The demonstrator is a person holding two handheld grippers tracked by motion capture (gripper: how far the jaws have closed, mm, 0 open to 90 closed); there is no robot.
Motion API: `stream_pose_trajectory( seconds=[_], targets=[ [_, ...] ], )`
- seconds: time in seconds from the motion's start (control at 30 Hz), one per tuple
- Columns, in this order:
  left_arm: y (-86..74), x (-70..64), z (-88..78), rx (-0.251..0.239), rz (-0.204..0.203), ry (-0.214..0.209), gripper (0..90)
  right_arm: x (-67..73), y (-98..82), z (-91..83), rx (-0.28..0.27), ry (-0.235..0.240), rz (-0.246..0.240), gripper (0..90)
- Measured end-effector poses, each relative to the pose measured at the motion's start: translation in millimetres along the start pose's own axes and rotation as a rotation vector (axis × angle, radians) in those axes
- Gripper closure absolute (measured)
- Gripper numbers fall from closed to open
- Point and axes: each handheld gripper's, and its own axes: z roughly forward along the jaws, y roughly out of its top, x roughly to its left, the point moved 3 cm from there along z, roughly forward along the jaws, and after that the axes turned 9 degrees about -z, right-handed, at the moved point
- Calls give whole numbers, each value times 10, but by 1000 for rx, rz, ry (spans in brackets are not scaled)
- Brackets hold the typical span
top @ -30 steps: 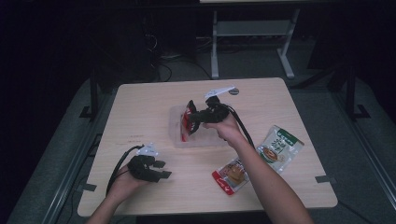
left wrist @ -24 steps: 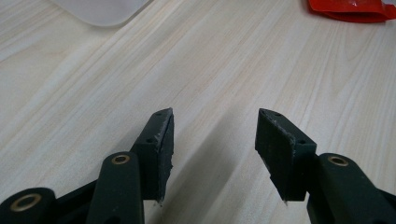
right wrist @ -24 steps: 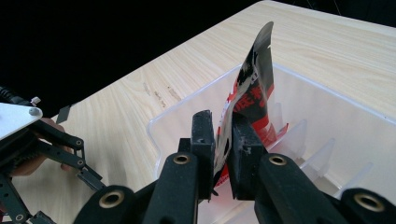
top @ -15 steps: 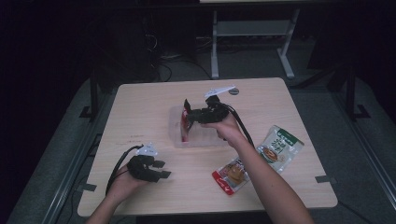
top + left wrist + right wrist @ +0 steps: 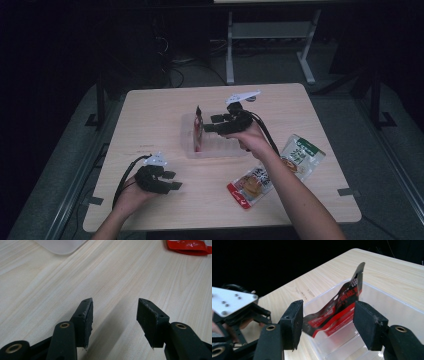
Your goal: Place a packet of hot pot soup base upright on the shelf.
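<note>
The right tongs [image 5: 206,123] are held over a clear plastic bin [image 5: 235,148] near the middle of the surface [image 5: 150,115]. Their jaws have just been opening and now stand well apart, as seen in the right gripper view. A red and black packet [image 5: 337,310] is seen between the two pads in that view, but a gap shows on either side of it, so it is not pressed by them. The packet stands on edge inside the bin, leaned against the bin's wall, with its upper corner raised above the rim. In the high view the same packet [image 5: 198,127] is seen upright at the left end of the bin, just beside the tips of the right tongs.

The left tongs [image 5: 172,180] are rested low at the near left part of the surface, well apart from the bin. In the left gripper view their jaws are spread, with bare wood between them; nothing is gripped or touched by the pads.

Two more snack packets are laid flat to the right of the bin: an orange and red one [image 5: 250,186] near the front edge, and a green and white one [image 5: 300,156] beside it.
</note>
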Motion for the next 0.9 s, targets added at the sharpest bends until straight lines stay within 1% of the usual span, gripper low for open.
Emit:
stream_pose_trajectory(
  seconds=[0.07, 0.1, 0.13, 0.17, 0.2, 0.23, 0.27, 0.33, 0.4, 0.43, 0.53, 0.63, 0.7, 0.8, 0.9],
  targets=[
    [-1, -3, -1, 1, -4, 0, 467, 15, -15, -10, 2, 5, -6, 418],
    [-1, -2, 1, -2, -3, 0, 467, 49, -58, -25, 12, 14, -9, 443],
    [0, 0, -12, 10, 8, 8, 468, 67, -85, -31, 18, 25, -12, 464],
    [0, -1, -13, 9, 8, 7, 468, 82, -113, -33, 26, 30, -16, 511],
    [0, -1, -13, 9, 8, 7, 468, 100, -141, -36, 34, 32, -17, 585],
    [1, -3, -13, 9, 6, 8, 467, 115, -168, -39, 38, 40, -23, 629],
    [2, 0, -13, 10, 11, 9, 467, 124, -193, -42, 39, 43, -29, 713],
    [3, -1, -13, 10, 11, 9, 467, 149, -237, -31, 45, 78, -39, 822],
    [4, 0, -12, 11, 13, 8, 467, 178, -269, 1, 61, 115, -55, 890],
    [5, 1, -11, 11, 14, 8, 467, 192, -276, 26, 59, 133, -69, 898],
    [5, 6, -8, 10, 13, 4, 468, 234, -261, 105, 53, 172, -84, 899],
    [6, 7, -7, 4, 3, -1, 468, 246, -216, 175, 41, 175, -86, 899],
    [11, 17, -9, 5, 8, -1, 468, 233, -183, 211, 29, 171, -92, 899],
    [18, 17, -11, -3, 7, -9, 467, 219, -147, 229, 22, 165, -85, 900],
    [20, 26, -12, -1, -1, -19, 468, 165, -61, 253, 17, 137, -83, 900]
  ],
)
